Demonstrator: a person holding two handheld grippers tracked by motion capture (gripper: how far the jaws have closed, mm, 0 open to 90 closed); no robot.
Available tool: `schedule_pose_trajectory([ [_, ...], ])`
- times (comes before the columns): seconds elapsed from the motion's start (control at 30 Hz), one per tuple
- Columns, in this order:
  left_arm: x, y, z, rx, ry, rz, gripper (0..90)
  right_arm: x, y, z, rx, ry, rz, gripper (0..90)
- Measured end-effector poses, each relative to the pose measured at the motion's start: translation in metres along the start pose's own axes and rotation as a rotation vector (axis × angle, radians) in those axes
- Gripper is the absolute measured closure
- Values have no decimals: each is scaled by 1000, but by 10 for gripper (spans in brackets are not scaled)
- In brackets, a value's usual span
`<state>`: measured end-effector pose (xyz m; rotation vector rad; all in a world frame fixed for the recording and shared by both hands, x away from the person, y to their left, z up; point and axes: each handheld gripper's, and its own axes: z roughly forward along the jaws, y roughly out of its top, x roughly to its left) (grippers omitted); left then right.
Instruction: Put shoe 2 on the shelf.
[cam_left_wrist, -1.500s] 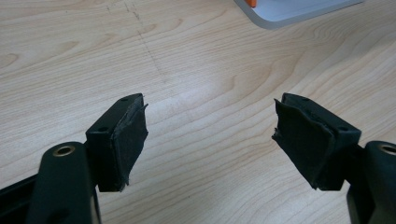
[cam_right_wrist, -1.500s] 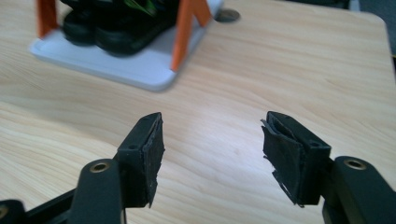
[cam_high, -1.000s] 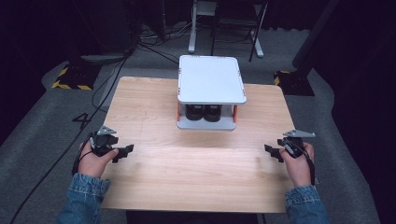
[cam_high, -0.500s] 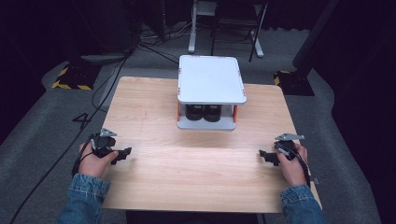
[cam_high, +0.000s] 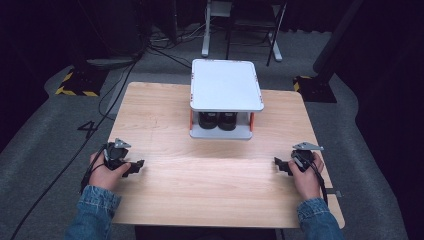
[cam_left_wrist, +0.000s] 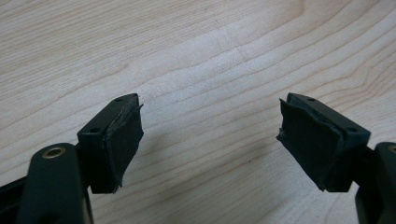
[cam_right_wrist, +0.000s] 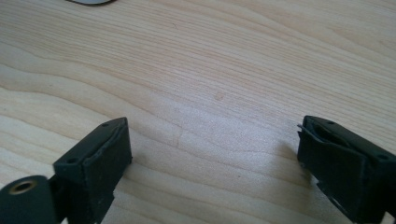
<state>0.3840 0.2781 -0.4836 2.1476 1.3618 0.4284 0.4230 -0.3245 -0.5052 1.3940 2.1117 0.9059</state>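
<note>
From the high view, a white two-tier stand sits at the far middle of the wooden tabletop, with dark round containers on its lower shelf under the white top. The left gripper rests near the left edge and the right gripper near the right edge, well apart, both pointing inward. The gripper views show what the high view cannot: each gripper's jaws stand wide apart over bare wood grain, holding nothing
</note>
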Motion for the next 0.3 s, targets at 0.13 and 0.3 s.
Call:
schedule_pose_trajectory([
  [0.13,-3,1,6,8,2,20,207,1,1,2,11,-1,1,53],
  [0.3,-3,1,9,5,4,19,207,0,1,2,12,0,1,52],
])
